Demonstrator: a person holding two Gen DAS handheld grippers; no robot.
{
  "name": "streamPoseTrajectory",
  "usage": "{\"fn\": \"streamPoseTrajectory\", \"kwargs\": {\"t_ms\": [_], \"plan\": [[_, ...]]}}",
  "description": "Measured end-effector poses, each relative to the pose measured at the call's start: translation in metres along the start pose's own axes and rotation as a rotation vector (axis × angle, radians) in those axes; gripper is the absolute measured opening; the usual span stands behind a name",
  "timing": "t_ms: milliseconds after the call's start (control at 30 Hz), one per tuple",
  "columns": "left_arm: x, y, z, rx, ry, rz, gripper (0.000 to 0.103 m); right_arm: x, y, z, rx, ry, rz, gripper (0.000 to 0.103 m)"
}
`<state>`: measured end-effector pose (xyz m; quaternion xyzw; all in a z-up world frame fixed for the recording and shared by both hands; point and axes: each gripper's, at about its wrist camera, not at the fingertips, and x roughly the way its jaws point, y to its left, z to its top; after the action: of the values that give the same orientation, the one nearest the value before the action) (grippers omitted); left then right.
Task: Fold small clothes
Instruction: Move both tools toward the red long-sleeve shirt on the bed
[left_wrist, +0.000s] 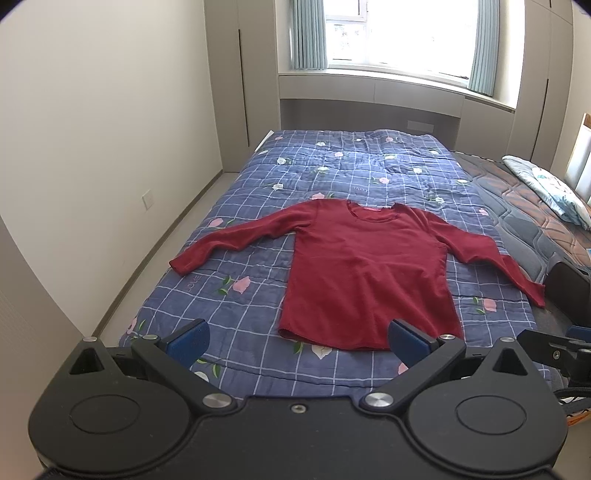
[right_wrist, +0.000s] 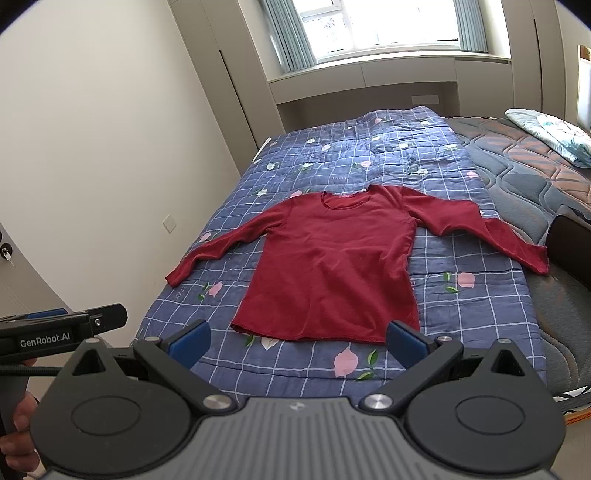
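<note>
Both the left hand-held gripper (left_wrist: 297, 341) and right hand-held gripper (right_wrist: 297, 341) hover level, fingers apart, above the shirt (left_wrist: 364, 273) spread flat on the bed (left_wrist: 255, 266).

Bright daylight came through a wide window (left_wrist: 402, 33) with pale blue curtains (left_wrist: 308, 33) above a built-in ledge (left_wrist: 369, 86). Plain cream walls (left_wrist: 110, 110) flanked a bed (left_wrist: 517, 206) under a blue checked quilt (left_wrist: 354, 162) (flower-printed), with tall cupboards (left_wrist: 240, 74) beside it.
</note>
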<state>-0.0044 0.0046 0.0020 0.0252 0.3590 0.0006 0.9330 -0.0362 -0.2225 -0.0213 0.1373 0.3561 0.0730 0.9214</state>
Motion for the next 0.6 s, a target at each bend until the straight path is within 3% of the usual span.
{"fn": "streamPoseTrajectory", "kwargs": {"t_ms": [600], "plan": [[0.006,0.004,0.000,0.000,0.013,0.005,0.102,0.011,-0.005,0.006,0.022,0.023,0.010,0.103]]}}
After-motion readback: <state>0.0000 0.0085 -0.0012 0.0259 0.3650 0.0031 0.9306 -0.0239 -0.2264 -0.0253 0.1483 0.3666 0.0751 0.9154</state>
